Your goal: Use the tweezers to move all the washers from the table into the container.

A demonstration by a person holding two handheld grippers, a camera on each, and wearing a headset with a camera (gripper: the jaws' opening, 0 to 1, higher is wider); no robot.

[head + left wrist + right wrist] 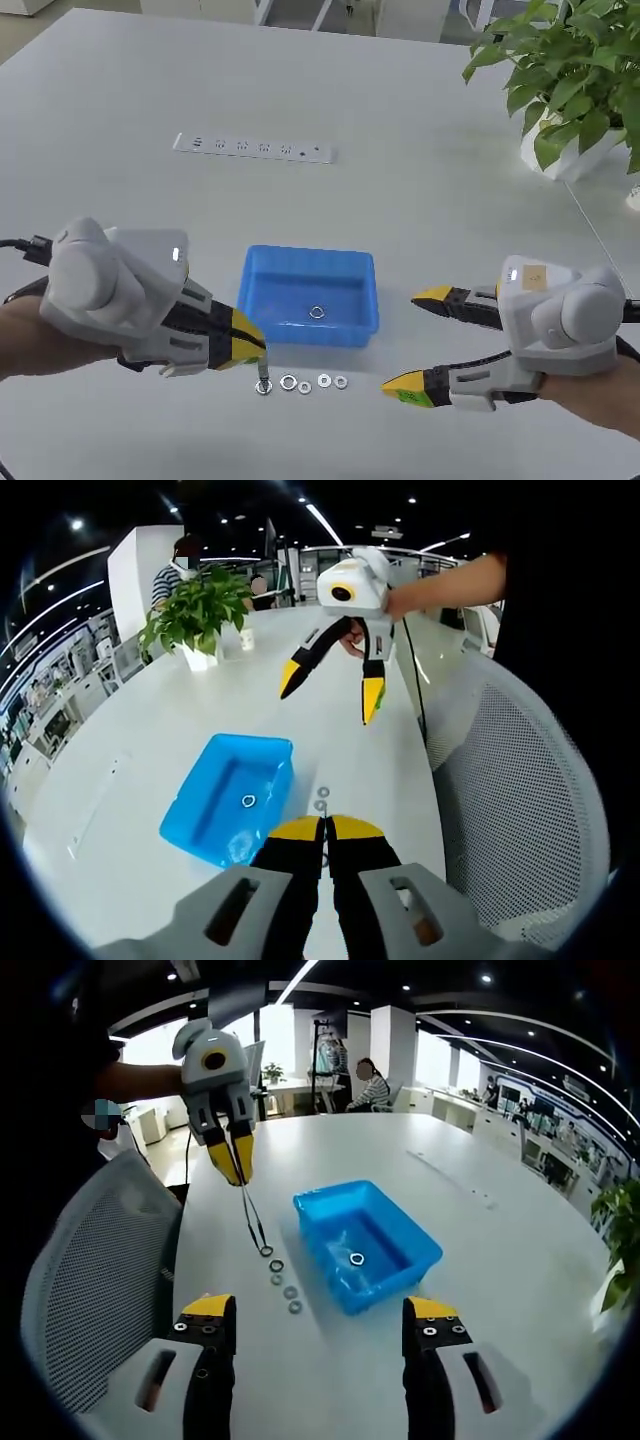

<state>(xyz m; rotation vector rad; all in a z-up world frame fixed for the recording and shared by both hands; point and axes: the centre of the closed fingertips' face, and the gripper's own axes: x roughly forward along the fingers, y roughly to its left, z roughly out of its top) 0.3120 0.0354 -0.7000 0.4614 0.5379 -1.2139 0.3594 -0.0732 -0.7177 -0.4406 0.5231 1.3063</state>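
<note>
1. The left gripper (pixel 252 347), at the lower left of the head view, has its yellow-tipped jaws pressed together on the tweezers (pixel 263 372), which stick down out of them.
2. The tweezer tips sit at the leftmost of a row of washers (pixel 304 384) lying on the table (pixel 420 180), just below the container (pixel 262 290).
3. The right gripper (pixel 415 340), at the lower right of the head view, has its jaws spread wide with nothing between them. It is near the right end of the row but clear of it.
4. In the right gripper view the tweezers (pixel 251 1216) appear at full length. Two thin dark legs run from the left gripper (pixel 231 1165) at upper left down to the first washer. In the head view just a short stub is visible under the jaws.
5. In the left gripper view that gripper's own closed jaws, at bottom centre, hide part of the row. Two washers (pixel 321 799) can be made out past them. The right gripper (pixel 335 695) hangs open at upper centre.
6. By count, five washers (pixel 281 1280) lie on the table, and a sixth, the lone washer (pixel 317 313), lies on the floor of the one blue container (pixel 400 1260).
7. There are two grippers and one pair of tweezers.
8. Farther out there is one power strip (pixel 253 148) at the upper left of the head view and one plant (pixel 570 70) at the upper right. A white mesh chair (pixel 520 780) shows at the right of the left gripper view.
</note>
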